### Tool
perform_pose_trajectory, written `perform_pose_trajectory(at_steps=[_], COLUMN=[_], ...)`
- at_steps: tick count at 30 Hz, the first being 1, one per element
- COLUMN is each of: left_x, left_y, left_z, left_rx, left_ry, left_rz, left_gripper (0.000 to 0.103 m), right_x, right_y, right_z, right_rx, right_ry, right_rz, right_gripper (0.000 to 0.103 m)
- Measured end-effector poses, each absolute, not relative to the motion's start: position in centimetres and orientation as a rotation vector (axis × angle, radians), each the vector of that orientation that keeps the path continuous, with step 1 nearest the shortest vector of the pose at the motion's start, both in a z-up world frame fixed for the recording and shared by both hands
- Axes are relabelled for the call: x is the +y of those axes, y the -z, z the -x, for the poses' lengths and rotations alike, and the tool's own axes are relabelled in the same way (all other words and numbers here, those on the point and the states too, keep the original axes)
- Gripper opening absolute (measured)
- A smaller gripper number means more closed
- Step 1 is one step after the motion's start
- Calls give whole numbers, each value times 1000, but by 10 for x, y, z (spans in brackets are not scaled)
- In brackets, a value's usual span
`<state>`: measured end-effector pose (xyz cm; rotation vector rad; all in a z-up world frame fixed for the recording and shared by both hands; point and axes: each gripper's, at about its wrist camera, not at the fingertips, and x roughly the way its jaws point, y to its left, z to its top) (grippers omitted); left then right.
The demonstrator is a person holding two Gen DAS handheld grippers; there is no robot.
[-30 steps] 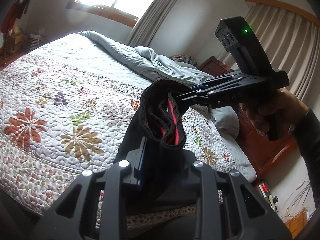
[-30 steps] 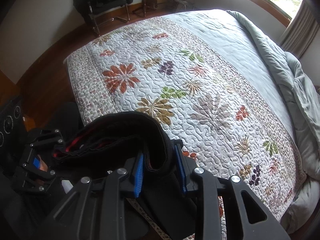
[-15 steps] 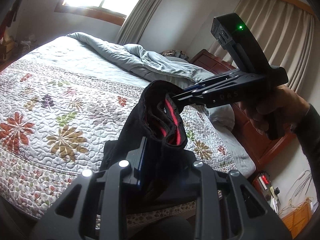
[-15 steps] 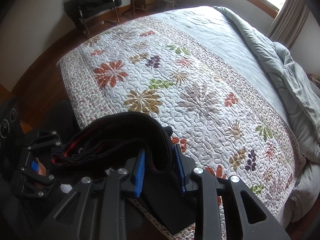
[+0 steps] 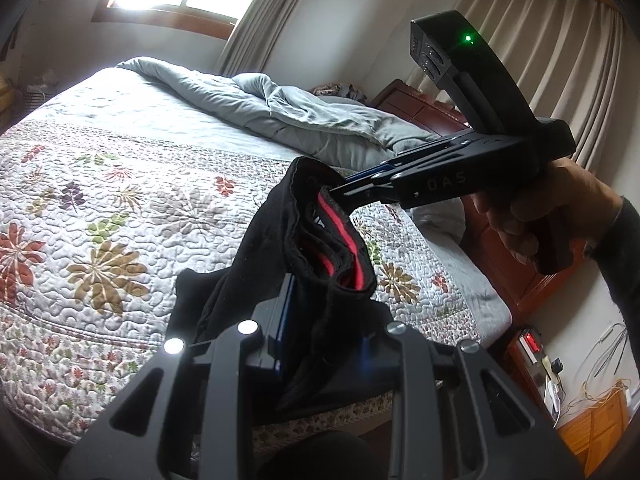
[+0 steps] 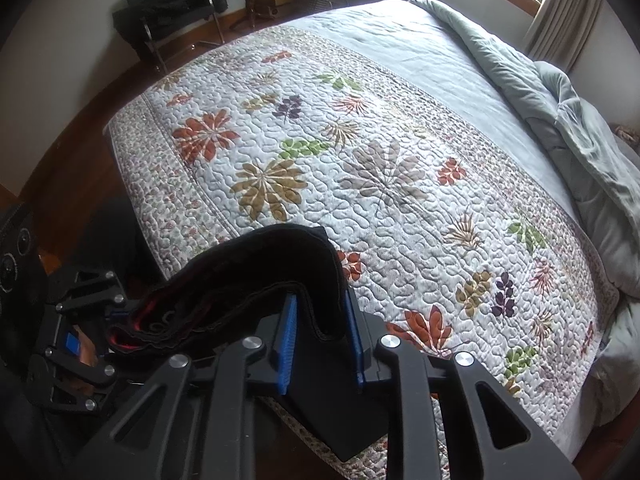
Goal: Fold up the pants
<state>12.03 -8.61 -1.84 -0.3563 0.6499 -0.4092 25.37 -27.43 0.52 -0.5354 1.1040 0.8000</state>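
Black pants [image 5: 320,248] with a red inner waistband hang in the air between my two grippers, above the near edge of the bed. My left gripper [image 5: 324,316] is shut on one end of the waistband. My right gripper [image 5: 340,194] comes in from the right and is shut on the other end. In the right wrist view the pants [image 6: 256,280] arch from my right gripper [image 6: 320,320] across to the left gripper [image 6: 108,320] at the far left. The pants' legs hang down out of sight.
The bed carries a floral quilt [image 6: 360,168] with a crumpled grey duvet [image 5: 312,120] at its far side. A wooden nightstand [image 5: 516,264] stands to the right. A black chair [image 6: 172,12] stands beyond the bed's foot.
Both grippers have moved with the pants over the bed's edge and a little higher. The grip on the waistband is unchanged.
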Motion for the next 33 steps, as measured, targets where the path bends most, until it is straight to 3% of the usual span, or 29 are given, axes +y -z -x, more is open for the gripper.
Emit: perform_pose_trajectory(at_steps=[33], left_x=[-164], left_y=[89], left_z=[-154], left_rx=[814], left_ry=[487], left_rz=[295], left_gripper=[25], right_x=[-362], right_y=[99], right_z=[-283], right_rx=[1231], right_ry=[-810], right_rz=[373], right_gripper=[22])
